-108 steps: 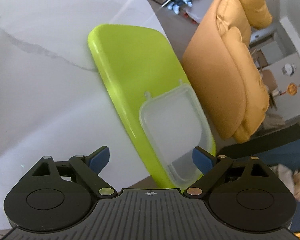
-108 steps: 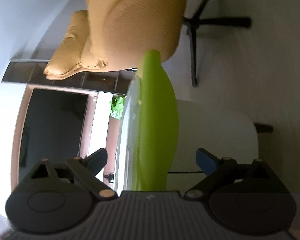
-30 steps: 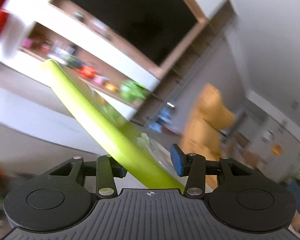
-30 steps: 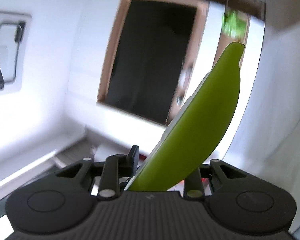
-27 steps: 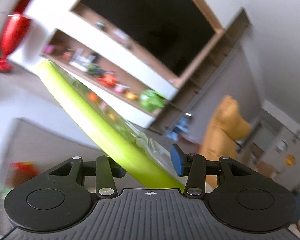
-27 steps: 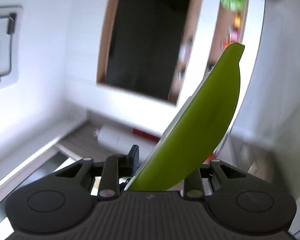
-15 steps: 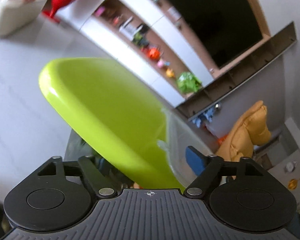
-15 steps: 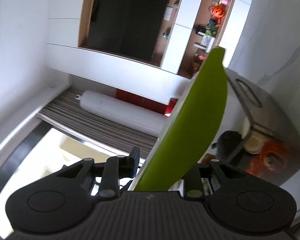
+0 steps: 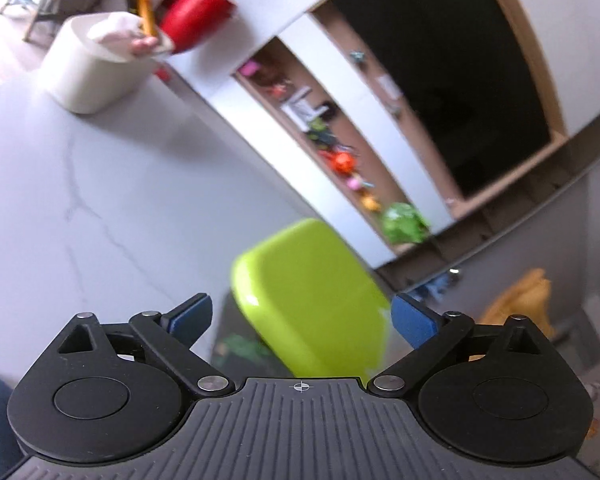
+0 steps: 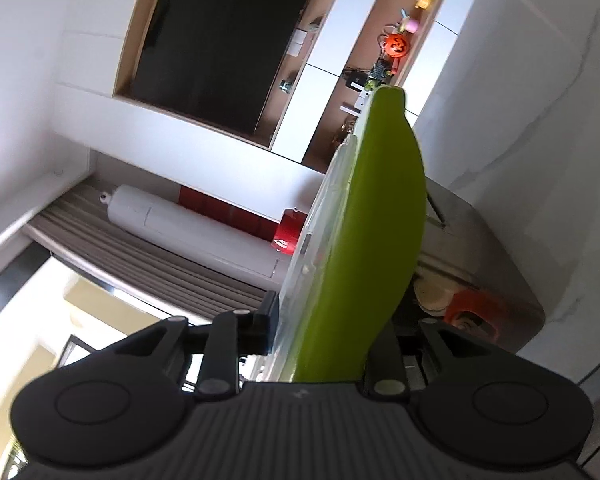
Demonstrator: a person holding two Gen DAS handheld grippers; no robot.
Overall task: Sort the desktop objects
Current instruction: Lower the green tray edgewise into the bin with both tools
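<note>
A lime-green tray (image 10: 380,220) stands on edge with a clear plastic lid (image 10: 320,232) lying against its left face. My right gripper (image 10: 328,336) is shut on the near edge of both. They hang over a grey bin (image 10: 500,272) on the white marble table (image 10: 540,120). In the left wrist view the green tray (image 9: 300,280) sits just ahead, between the blue pads. My left gripper (image 9: 300,316) is wide and its jaws are opening, with neither pad touching the tray.
A white tub (image 9: 96,68) with an orange-and-black stick (image 9: 144,12) in it stands at the far left of the table (image 9: 100,200). The bin holds an orange object (image 10: 472,312) and a pale round one (image 10: 436,292). Shelves and a dark screen are behind.
My left gripper has let go of the green tray, opened wide and drawn back from it. The right gripper keeps its hold and has swung the tray over the grey bin.
</note>
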